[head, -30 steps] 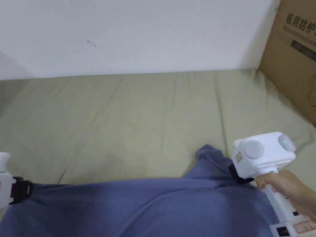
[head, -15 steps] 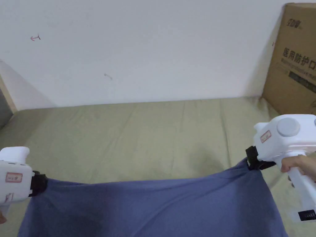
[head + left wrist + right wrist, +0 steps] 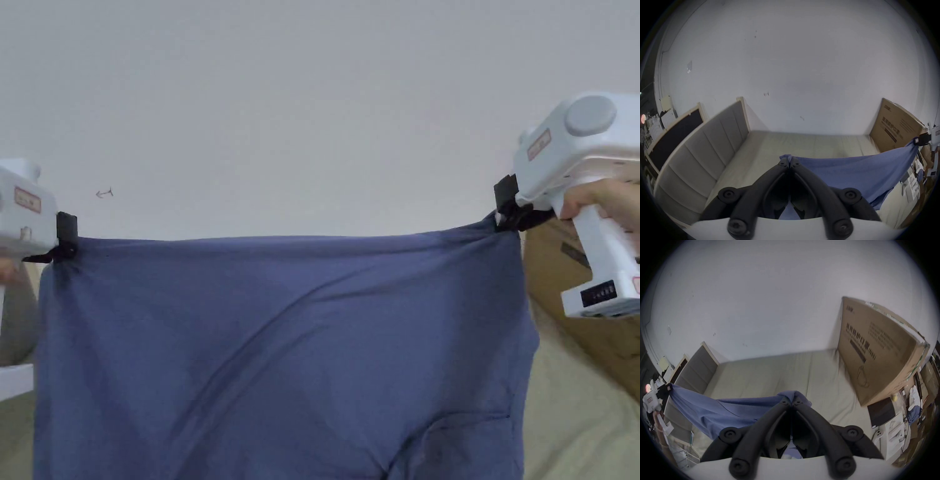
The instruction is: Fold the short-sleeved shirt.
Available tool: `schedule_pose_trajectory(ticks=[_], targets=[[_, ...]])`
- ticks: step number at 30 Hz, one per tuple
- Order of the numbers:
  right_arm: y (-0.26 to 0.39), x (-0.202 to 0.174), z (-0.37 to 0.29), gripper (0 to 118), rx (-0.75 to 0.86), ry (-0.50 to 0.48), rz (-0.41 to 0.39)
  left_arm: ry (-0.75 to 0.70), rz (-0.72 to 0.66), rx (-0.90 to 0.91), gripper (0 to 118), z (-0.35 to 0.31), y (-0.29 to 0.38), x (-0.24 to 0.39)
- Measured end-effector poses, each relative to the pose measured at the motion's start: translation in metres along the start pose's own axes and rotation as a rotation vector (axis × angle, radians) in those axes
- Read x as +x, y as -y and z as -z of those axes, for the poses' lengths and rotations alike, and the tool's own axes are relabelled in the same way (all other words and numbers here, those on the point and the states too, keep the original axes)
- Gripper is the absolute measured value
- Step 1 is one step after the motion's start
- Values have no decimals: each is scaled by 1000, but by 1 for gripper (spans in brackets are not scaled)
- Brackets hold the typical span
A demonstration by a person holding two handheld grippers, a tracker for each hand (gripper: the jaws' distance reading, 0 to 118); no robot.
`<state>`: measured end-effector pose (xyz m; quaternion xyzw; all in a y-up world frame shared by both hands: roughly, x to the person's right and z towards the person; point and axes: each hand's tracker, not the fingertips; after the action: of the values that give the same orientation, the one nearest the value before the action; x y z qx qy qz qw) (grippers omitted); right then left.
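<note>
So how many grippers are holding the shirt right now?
2. The left gripper pinches one top corner of the blue shirt, the right gripper pinches the other, both shut on the fabric.

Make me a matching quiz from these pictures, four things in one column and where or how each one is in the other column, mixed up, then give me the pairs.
Things
1. blue shirt
2. left gripper
3. cardboard box
4. green sheet

Place or state
A. spread over the bed under everything
B. standing on the bed's right end by the wall
C. hanging in the air, stretched between two grippers
D. shut on the shirt's top left corner

Pairs: 1-C, 2-D, 3-B, 4-A
</note>
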<state>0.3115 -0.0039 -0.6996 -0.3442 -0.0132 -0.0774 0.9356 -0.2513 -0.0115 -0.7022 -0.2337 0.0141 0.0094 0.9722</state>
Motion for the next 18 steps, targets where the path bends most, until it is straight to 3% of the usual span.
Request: schedule_pose_trajectory(ticks=[7, 9, 12, 14, 18], targets=[[-82, -27, -43, 0, 120, 37, -24, -103, 19, 121, 0, -3, -87, 21], [-102, -30, -59, 0, 154, 46, -9, -111, 87, 163, 0, -12, -106, 25], [-130, -31, -87, 0, 221, 41, 31, -115, 77, 200, 0, -23, -133, 28], [-141, -33, -104, 0, 282, 12, 52, -115, 71, 242, 0, -27, -146, 29], [-137, -40, -125, 0, 288, 53, 11, -134, 75, 251, 0, -29, -152, 30]])
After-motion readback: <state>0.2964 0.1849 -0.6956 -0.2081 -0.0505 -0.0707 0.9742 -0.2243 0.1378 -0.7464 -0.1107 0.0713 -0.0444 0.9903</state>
